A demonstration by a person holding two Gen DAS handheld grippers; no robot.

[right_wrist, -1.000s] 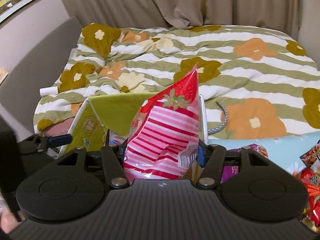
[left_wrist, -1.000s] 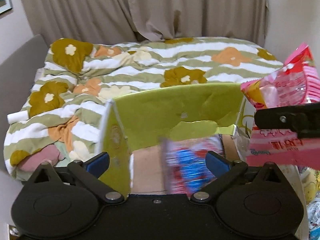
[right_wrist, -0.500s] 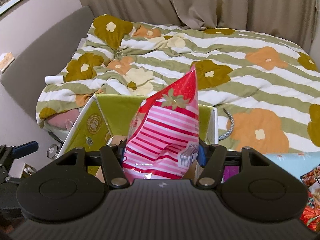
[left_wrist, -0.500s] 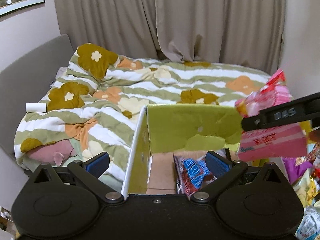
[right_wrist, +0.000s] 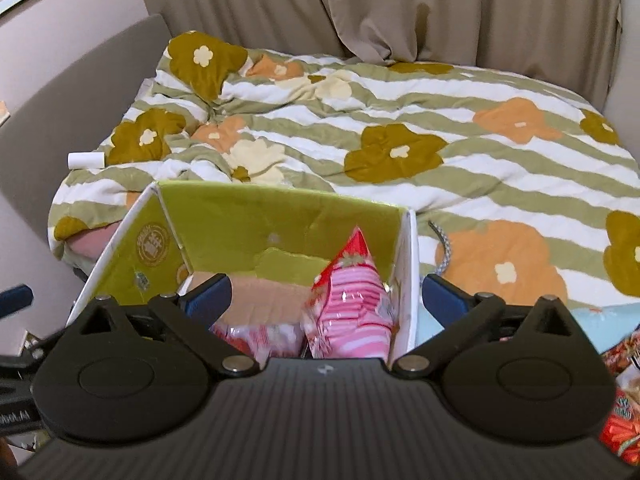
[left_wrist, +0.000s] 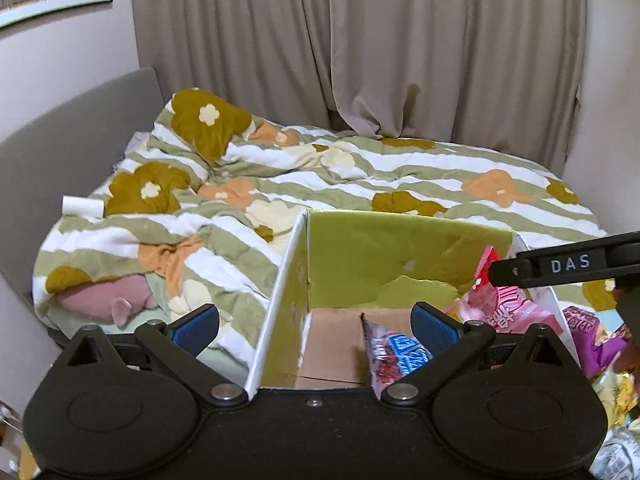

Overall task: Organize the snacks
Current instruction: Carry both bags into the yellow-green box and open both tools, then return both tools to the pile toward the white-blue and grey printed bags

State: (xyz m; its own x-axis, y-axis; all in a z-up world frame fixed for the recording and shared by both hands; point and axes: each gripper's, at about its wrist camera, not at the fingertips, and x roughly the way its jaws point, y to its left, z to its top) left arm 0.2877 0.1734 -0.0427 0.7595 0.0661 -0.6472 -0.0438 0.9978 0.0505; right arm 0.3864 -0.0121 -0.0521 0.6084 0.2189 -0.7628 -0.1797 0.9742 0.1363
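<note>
A: Left wrist view first. What does the left gripper (left_wrist: 314,322) look like?

B: Its blue pads sit wide apart with nothing between them. It hangs over the near edge of the green cardboard box (left_wrist: 400,256), which takes up the middle of that frame.

A: And inside the box?

B: A red-and-blue snack packet (left_wrist: 394,354) stands on the brown floor, at about 5 o'clock from the box's centre, just beside the right pad. The pink striped snack bag (left_wrist: 506,310) leans at the box's right wall, around 3 o'clock, under a black bar marked DAS.

A: That bar is the other tool?

B: It looks like part of the right gripper (right_wrist: 326,298). In the right wrist view, its fingers are spread apart and empty, one on each side of the box's right half.

A: Where is the pink bag from that side?

B: In the right wrist view the pink striped snack bag (right_wrist: 352,300) stands inside the box, red strawberry-printed tip pointing to 12 o'clock, touching the white right wall. A blurred red-and-white pack (right_wrist: 256,338) lies at its left, around 9 o'clock; I cannot tell which snack it is.

A: Anything outside the box?

B: More snack packs (right_wrist: 622,412) lie at 4 o'clock. The flowered striped quilt (right_wrist: 400,128) covers the bed beyond, with beige curtains (right_wrist: 440,4) at 12 o'clock.
</note>
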